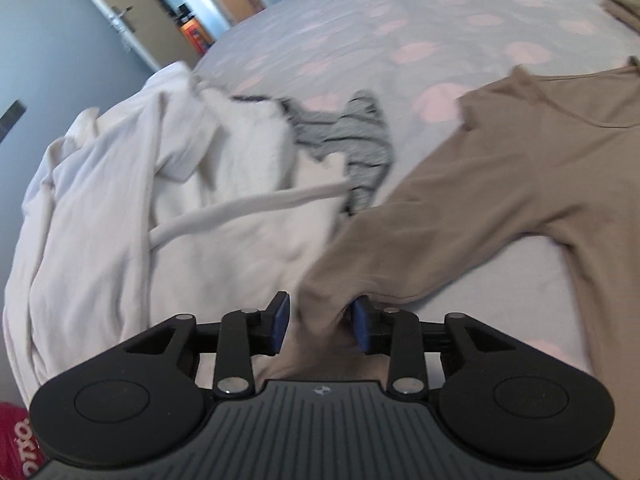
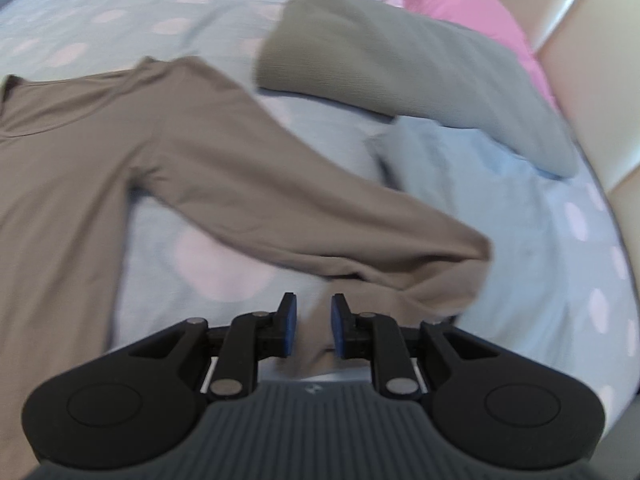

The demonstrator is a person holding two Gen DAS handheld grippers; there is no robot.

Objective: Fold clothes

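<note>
- Jaws of the left gripper [image 1: 320, 322] are seen parted in the left wrist view, with the cuff end of a brown long-sleeved shirt [image 1: 520, 168] lying between the blue pads [image 1: 362, 322]; the cloth brushes the right-hand pad, but the left-hand pad stands clear of it, so the sleeve is judged released, not pinched.
- From this view the shirt is spread flat on the bed [image 1: 400, 20], its body to the right and its sleeve running diagonally down toward the gripper. The neckline points to the far side of the bed.
- A white hoodie [image 1: 140, 200] is heaped on the left, just beside the sleeve, with a striped grey garment [image 1: 356, 144] behind it.

- Jaws of the right gripper [image 2: 313, 326] are seen narrowly parted in the right wrist view. The shirt's other sleeve [image 2: 280, 184] passes between the pads; whether it is truly pinched cannot be told, as a slim gap shows on the left side.
- This sleeve runs diagonally from the shoulder at upper left to the cuff at lower right, where it bends back toward the gripper. The shirt's long axis is judged to run from the near edge to the far side.
- A folded grey-green garment [image 2: 400, 60] and a pale blue one [image 2: 460, 184] lie beyond, near a pink pillow [image 2: 472, 4].

- For a neat fold, each sleeve is best gripped near the cuff and carried across the chest, kept taut and flat, and kept clear of the hoodie.
</note>
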